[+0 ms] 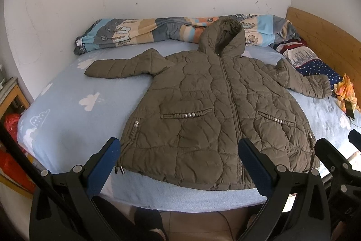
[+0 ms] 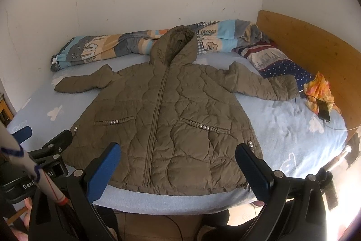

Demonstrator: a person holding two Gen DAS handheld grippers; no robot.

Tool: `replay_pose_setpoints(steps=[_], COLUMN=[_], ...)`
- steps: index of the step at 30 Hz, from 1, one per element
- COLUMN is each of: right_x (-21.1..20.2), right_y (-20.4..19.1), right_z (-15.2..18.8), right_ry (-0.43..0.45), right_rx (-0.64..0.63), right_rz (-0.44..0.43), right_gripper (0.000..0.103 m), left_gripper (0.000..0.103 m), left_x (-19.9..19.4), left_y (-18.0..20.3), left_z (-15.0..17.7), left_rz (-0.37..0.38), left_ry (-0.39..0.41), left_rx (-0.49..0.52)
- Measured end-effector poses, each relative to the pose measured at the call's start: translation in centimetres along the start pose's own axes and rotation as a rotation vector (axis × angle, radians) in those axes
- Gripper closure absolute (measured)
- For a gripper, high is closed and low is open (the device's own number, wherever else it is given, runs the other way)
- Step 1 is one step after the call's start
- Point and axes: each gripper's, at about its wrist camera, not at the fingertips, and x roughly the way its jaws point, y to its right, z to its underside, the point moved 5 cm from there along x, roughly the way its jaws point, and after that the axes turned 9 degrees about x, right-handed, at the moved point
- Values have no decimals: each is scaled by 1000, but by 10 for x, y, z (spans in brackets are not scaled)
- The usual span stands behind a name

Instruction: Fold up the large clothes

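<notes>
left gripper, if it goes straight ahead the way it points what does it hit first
Most likely the olive quilted jacket lying flat on the bed; the open left gripper frames its hem. Depth is hard to judge.

Jacket [image 1: 212, 110] is lying flat, front up, on the bed [image 1: 74, 119], hood pointing toward the far wall, hem nearest the cameras, sleeves spreading left and right. Rolled quilt [image 1: 140, 34] is lying behind the hood along the wall. Pillow [image 2: 279, 67] is sitting at right by the headboard [image 2: 315, 53], the right sleeve's cuff touching it. Phone [image 2: 324, 111] is resting right of that cuff.
</notes>
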Motion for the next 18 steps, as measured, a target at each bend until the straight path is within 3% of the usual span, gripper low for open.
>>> replay_pose_setpoints(steps=[18], right_x=[2], right_y=[1], right_z=[5], right_ry=[-15], right_rx=[3], right_rz=[-5], right_gripper=[0], left_gripper=[0], left_x=[0], left_y=[1], left_z=[2], left_rz=[1], left_ry=[-4], left_rx=[-2])
